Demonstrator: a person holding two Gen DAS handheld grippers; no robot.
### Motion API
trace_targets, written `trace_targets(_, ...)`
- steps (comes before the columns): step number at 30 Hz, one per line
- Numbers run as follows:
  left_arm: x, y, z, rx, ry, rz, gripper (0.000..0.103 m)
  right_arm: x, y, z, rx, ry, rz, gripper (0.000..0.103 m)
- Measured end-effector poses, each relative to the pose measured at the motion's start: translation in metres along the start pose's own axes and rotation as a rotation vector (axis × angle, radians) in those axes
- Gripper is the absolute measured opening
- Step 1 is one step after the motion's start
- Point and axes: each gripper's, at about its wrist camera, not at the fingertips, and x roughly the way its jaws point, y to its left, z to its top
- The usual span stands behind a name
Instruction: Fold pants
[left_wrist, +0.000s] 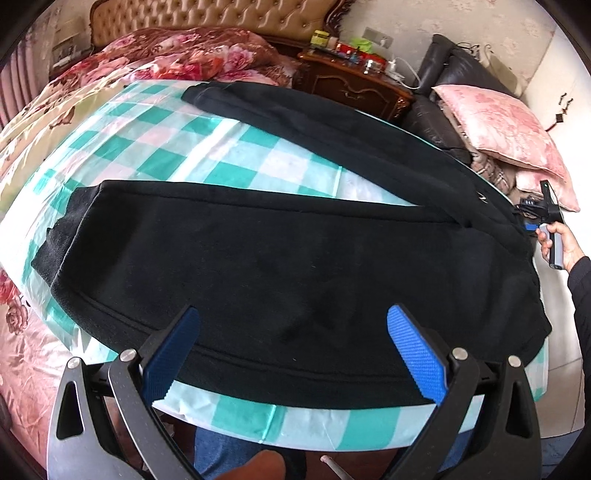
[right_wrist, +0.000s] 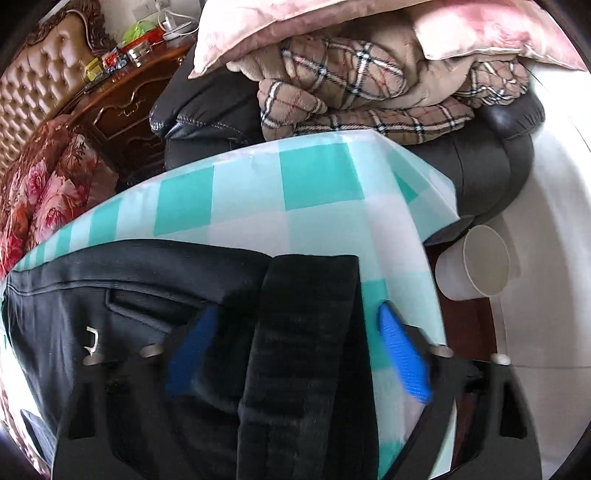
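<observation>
Nearby, an empty paper cup (right_wrist: 484, 262) beside the checked tablecloth (right_wrist: 317, 177).

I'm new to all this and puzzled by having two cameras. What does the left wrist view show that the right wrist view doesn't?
Only the left wrist view shows both spread legs of the black pants, the person's hand holding the right gripper, and the open left gripper above the nearer leg.

Only the right wrist view shows the paper cup, the plaid blanket, and the right gripper straddling the waistband.

Both show the pants, the checked tablecloth, the pink pillow and the wooden nightstand.
</observation>
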Motion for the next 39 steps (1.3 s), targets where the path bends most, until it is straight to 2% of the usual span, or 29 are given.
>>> trace_targets(1,0.002,0.002,0.001,-0.005,0.003,0.005,0.101,0.000,0.004,-0.001,-0.020,-0.015,0.008,0.059)
trace_targets(2,0.004,0.004,0.003,-0.011,0.005,0.009,0.101,-0.002,0.008,-0.002,-0.049,-0.029,0.000,0.048)
trace_targets(3,0.005,0.005,0.004,-0.015,0.005,0.012,0.101,-0.004,0.013,-0.003,-0.086,-0.042,-0.006,0.041)
trace_targets(5,0.007,0.007,0.007,-0.019,0.006,0.011,0.101,-0.011,0.020,-0.006,-0.138,-0.066,-0.051,0.030)
trace_targets(6,0.007,0.007,0.009,-0.017,0.004,0.009,0.101,-0.017,0.021,-0.007,-0.150,-0.075,-0.045,0.019)
trace_targets(7,0.007,0.007,0.011,-0.014,-0.003,0.009,0.101,-0.025,0.023,-0.008,-0.158,-0.090,-0.014,0.018)
trace_targets(10,0.000,0.009,0.022,-0.014,-0.037,0.005,0.101,-0.067,0.035,-0.022,-0.206,-0.199,-0.004,0.016)
trace_targets(13,-0.008,0.013,0.031,-0.030,-0.066,-0.014,0.101,-0.120,0.050,-0.050,-0.255,-0.302,0.057,0.015)
trace_targets(17,-0.020,0.014,0.044,-0.031,-0.114,-0.056,0.101,-0.204,0.079,-0.125,-0.342,-0.457,0.172,0.015)
trace_targets(21,-0.023,0.026,0.060,-0.087,-0.118,-0.197,0.100,-0.251,0.098,-0.224,-0.435,-0.537,0.241,0.015)
trace_targets(25,0.002,0.047,0.089,-0.183,-0.070,-0.351,0.091,-0.249,0.095,-0.306,-0.466,-0.506,0.311,0.015)
trace_targets(26,0.018,0.055,0.103,-0.230,-0.040,-0.421,0.088,-0.239,0.094,-0.323,-0.469,-0.481,0.317,0.015)
trace_targets(29,0.064,0.074,0.144,-0.353,0.019,-0.515,0.075,-0.216,0.091,-0.347,-0.442,-0.408,0.357,0.015)
trace_targets(32,0.107,0.078,0.189,-0.405,0.039,-0.525,0.065,-0.212,0.090,-0.356,-0.406,-0.393,0.377,0.015)
trace_targets(35,0.143,0.066,0.229,-0.389,0.056,-0.496,0.062,-0.219,0.088,-0.352,-0.383,-0.416,0.386,0.015)
trace_targets(39,0.201,0.046,0.280,-0.428,0.120,-0.493,0.060,-0.219,0.083,-0.350,-0.387,-0.425,0.381,0.015)
